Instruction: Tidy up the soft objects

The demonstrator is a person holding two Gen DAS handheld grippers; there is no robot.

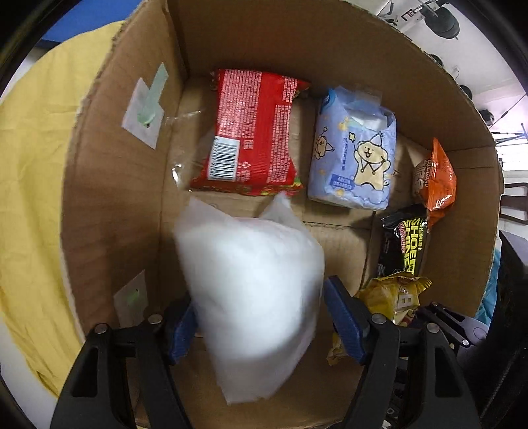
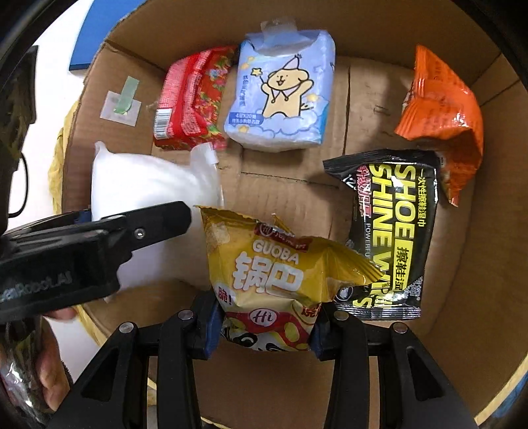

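Observation:
My left gripper (image 1: 260, 316) is shut on a white cotton-filled bag (image 1: 254, 283) and holds it inside a cardboard box (image 1: 109, 184), near its left wall. The bag also shows in the right wrist view (image 2: 148, 184). My right gripper (image 2: 264, 320) is shut on a yellow Guoba snack bag (image 2: 270, 274) and holds it over the box floor at the near side. That bag shows in the left wrist view (image 1: 392, 297). On the box floor lie a red packet (image 1: 254, 132), a blue tissue pack (image 1: 356, 148), an orange bag (image 2: 439, 109) and a black shoe-wipes pack (image 2: 392, 231).
A yellow cloth (image 1: 36, 184) lies under and left of the box. The box walls (image 2: 478, 264) rise on all sides. The left gripper's body (image 2: 82, 250) reaches in from the left in the right wrist view. A blue sheet (image 2: 99, 29) lies beyond the box.

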